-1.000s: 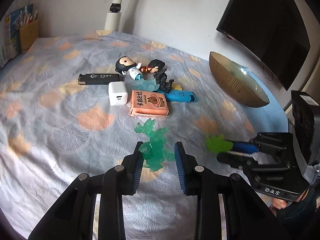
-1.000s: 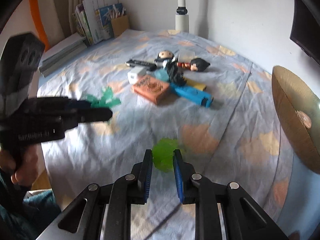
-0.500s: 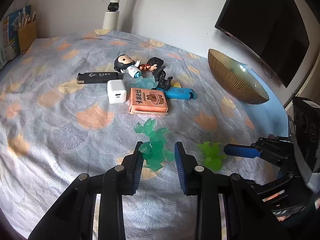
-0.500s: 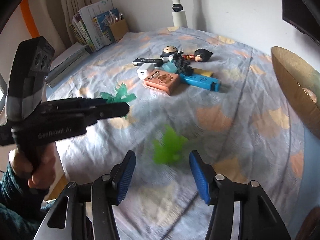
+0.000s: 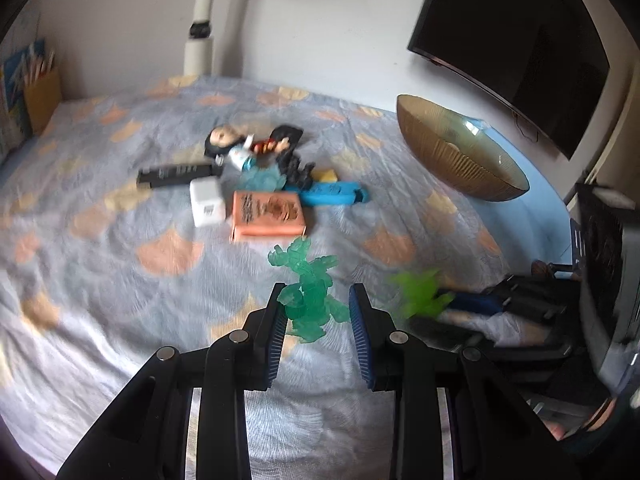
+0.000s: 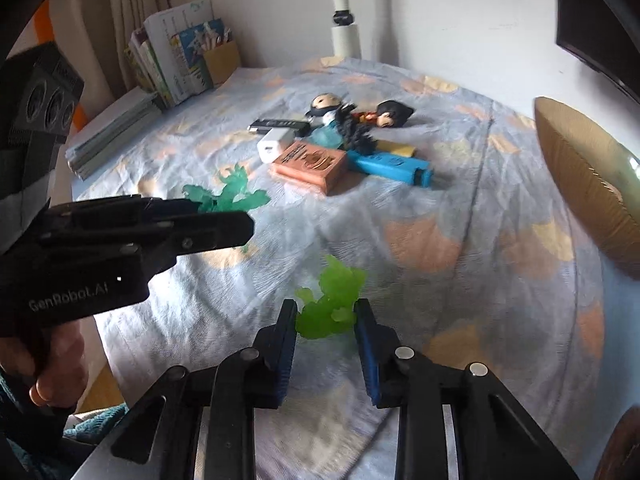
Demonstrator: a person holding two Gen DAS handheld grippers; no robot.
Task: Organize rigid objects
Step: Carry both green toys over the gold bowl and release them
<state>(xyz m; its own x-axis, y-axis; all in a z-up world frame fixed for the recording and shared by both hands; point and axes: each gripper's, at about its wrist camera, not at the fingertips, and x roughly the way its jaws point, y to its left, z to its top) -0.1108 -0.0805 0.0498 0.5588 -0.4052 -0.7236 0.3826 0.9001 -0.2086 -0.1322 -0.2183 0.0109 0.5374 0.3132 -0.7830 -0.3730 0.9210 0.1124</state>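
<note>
A translucent teal figure (image 5: 308, 292) stands between the blue pads of my left gripper (image 5: 316, 300), which is shut on it just above the patterned cloth. The same teal figure (image 6: 232, 196) shows behind the left gripper's fingers (image 6: 208, 232) in the right wrist view. A lime-green figure (image 6: 334, 300) sits between the pads of my right gripper (image 6: 326, 308), whose jaws are closing and touch it on both sides. From the left wrist view the lime figure (image 5: 416, 292) is blurred at the right gripper's tip.
A ribbed golden bowl (image 5: 460, 160) stands at the right on the cloth. In the middle lie an orange box (image 5: 268, 214), a white charger (image 5: 206, 202), a blue case (image 5: 332, 194), a black stick (image 5: 176, 174) and small dolls (image 5: 232, 144). Books (image 6: 176, 56) stand at the back left.
The right gripper let the lime figure drop on the cloth, opened wide, then closed around it again. The left gripper kept its hold on the teal figure and rose slightly.
</note>
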